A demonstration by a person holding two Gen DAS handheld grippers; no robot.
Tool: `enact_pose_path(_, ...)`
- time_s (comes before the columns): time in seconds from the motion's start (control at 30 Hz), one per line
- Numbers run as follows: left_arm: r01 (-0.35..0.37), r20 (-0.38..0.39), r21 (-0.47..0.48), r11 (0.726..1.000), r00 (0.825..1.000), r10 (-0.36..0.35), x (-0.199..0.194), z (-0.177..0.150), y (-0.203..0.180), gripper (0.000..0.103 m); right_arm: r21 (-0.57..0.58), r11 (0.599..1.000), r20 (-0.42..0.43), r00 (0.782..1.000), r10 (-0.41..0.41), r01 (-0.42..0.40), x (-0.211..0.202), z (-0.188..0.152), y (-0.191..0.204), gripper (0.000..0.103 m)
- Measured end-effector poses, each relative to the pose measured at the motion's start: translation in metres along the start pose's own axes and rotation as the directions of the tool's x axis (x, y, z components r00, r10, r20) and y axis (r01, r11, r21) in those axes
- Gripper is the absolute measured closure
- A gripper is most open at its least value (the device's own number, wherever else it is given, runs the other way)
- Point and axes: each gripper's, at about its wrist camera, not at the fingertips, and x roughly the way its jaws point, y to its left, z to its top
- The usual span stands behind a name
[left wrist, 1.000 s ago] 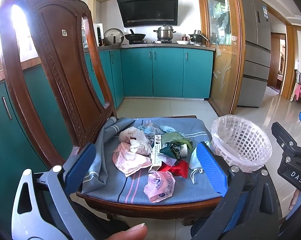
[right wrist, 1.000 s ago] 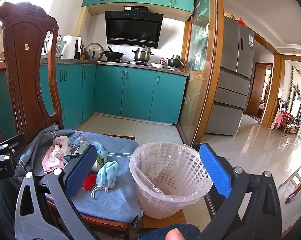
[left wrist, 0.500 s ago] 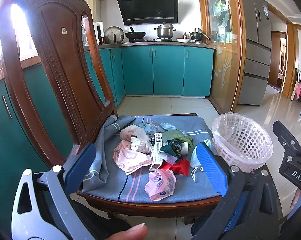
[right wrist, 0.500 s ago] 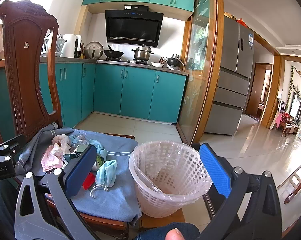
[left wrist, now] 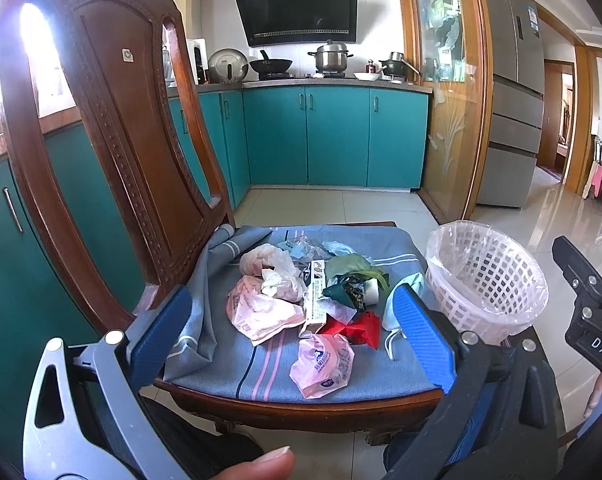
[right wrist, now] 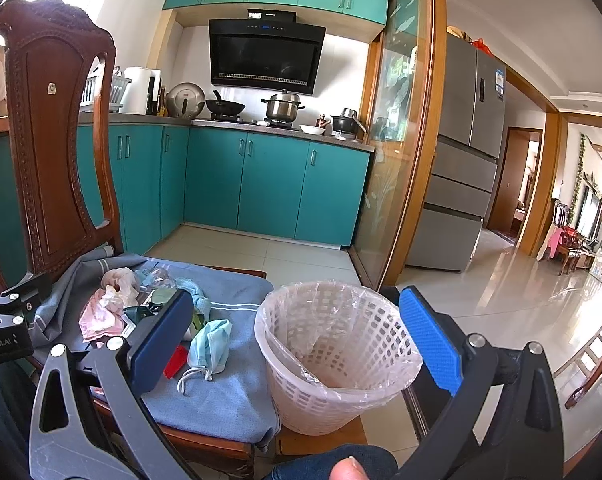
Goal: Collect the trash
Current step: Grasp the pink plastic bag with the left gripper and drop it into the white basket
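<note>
On my far left stand teal cabinets [left wrist: 53, 216], then the tall carved back of a wooden chair [left wrist: 113, 128], whose seat is draped with a blue-grey striped cloth [left wrist: 257, 364]. My left gripper [left wrist: 291, 330] hangs just short of the seat's front edge, its jaws spread wide and holding nothing. Between them on the cloth lies the trash pile [left wrist: 309, 292]: pink plastic bags, crumpled white paper, a small printed carton, green and red wrappers, with a pale blue face mask [right wrist: 210, 343] at the pile's right edge. Just right of the seat stands a white lattice basket [right wrist: 333, 360] lined with clear plastic; it looks nearly empty. My right gripper [right wrist: 297, 346] hovers in front of it, jaws likewise wide apart and empty. Beyond, a stove with pots sits under a black range hood [right wrist: 265, 56], then a glass partition, a grey refrigerator [right wrist: 465, 152], and glossy tiled floor running into a further room.
</note>
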Motion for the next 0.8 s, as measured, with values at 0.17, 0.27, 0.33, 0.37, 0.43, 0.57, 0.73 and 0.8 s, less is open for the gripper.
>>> enact_pose_path(0.17, -0.003, -0.042, 0.001, 1.000, 0.999, 0.003, 0.020, -0.002, 0.014, 0.003, 0.050, 0.987, -0.063, 0.986, 0.154, -0.151, 0.016, -0.004, -0.008, 0.003)
enact_pose_path(0.27, -0.005, -0.114, 0.015, 1.000, 0.993, 0.007, 0.045, -0.012, 0.030, 0.003, 0.078, 0.972, -0.212, 0.948, 0.235, -0.224, 0.052, -0.017, -0.013, 0.003)
enact_pose_path(0.33, 0.013, -0.164, -0.023, 1.000, 0.986, -0.017, 0.059, -0.021, 0.043, 0.003, 0.015, 0.981, -0.293, 0.937, 0.188, -0.192, 0.081, -0.031, -0.007, 0.006)
enact_pose_path(0.37, 0.026, -0.188, -0.039, 0.999, 0.982, -0.033, 0.064, -0.025, 0.048, 0.003, -0.001, 0.976, -0.324, 0.924, 0.205, -0.217, 0.092, -0.035, -0.002, 0.013)
enact_pose_path(0.43, 0.021, -0.220, -0.038, 0.999, 0.975, -0.029, 0.073, -0.033, 0.053, 0.003, -0.009, 0.955, -0.385, 0.883, 0.270, -0.296, 0.116, -0.040, 0.010, 0.019)
enact_pose_path(0.57, 0.066, -0.279, -0.067, 0.996, 0.957, -0.082, 0.093, -0.046, 0.052, 0.003, -0.041, 0.908, -0.458, 0.815, 0.355, -0.418, 0.166, -0.048, 0.039, 0.030)
enact_pose_path(0.73, 0.172, -0.340, -0.037, 0.984, 0.924, -0.174, 0.114, -0.057, 0.017, 0.003, -0.085, 0.903, -0.540, 0.781, 0.313, -0.421, 0.217, -0.056, 0.070, 0.030)
enact_pose_path(0.8, 0.180, -0.358, -0.005, 0.984, 0.918, -0.170, 0.125, -0.061, 0.003, 0.003, -0.123, 0.896, -0.546, 0.783, 0.298, -0.427, 0.223, -0.060, 0.080, 0.030)
